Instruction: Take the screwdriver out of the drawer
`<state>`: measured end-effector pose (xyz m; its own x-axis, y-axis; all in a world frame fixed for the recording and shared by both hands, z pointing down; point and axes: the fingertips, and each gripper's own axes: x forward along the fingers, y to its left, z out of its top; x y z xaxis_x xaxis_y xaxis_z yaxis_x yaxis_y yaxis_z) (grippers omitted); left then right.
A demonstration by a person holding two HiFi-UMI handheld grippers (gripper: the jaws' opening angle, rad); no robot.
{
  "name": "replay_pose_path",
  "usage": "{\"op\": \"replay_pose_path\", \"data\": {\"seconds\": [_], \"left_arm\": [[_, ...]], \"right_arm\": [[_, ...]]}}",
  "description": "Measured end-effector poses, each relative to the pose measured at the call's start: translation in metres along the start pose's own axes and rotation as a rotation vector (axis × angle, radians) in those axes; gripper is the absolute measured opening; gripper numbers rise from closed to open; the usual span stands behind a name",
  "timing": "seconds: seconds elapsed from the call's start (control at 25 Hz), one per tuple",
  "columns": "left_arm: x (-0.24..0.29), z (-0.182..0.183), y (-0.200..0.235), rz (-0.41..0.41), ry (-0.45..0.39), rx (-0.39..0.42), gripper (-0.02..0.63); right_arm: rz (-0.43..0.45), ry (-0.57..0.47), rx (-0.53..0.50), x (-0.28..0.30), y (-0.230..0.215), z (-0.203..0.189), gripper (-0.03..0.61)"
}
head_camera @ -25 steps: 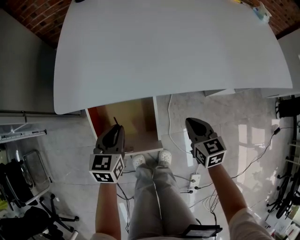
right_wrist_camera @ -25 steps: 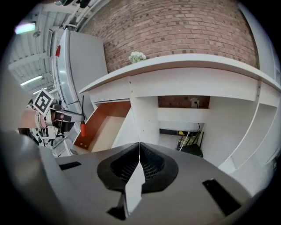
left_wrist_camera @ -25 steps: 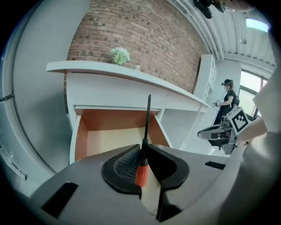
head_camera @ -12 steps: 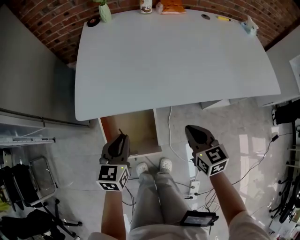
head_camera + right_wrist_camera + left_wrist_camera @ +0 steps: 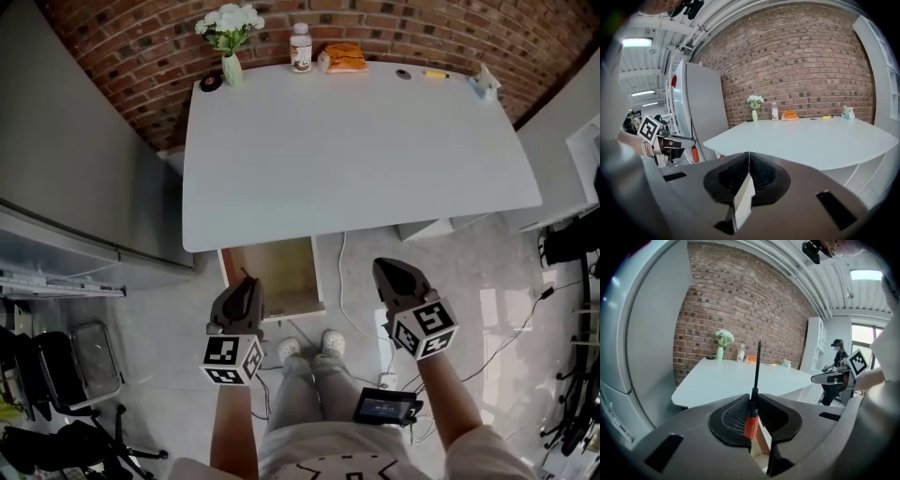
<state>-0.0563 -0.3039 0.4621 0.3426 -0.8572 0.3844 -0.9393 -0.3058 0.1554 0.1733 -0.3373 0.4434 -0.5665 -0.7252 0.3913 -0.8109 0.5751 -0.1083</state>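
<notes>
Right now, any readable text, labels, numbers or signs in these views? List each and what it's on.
None reads clearly.
Bottle label: too small to read.
Orange pack: no legible print.
Device screen at the person's waist: lit lines, too blurred to read.
Marker cubes: black-and-white square patterns only, no letters or digits.

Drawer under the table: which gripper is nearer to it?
Left. The left gripper, shut on the screwdriver, hovers at the front of the drawer; the right gripper is farther right, over the floor.
</notes>
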Motion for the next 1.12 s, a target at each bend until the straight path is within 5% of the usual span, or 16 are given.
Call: {"op": "replay_pose_path", "data": {"seconds": [0.64,1.12], "left_arm": [[-0.04,0.104,-0.004,0.023,-0.165,0.023,0.06],[-0.07,0.181,-0.006,0.022,-0.339,0.085,0.06]], "right_arm": [[-0.084,-0.19,-0.136,-0.047,0.016,0.118,0.02],[-0.106,-0.412,-0.039,-0.09,0.027,0.187,0.02]]}}
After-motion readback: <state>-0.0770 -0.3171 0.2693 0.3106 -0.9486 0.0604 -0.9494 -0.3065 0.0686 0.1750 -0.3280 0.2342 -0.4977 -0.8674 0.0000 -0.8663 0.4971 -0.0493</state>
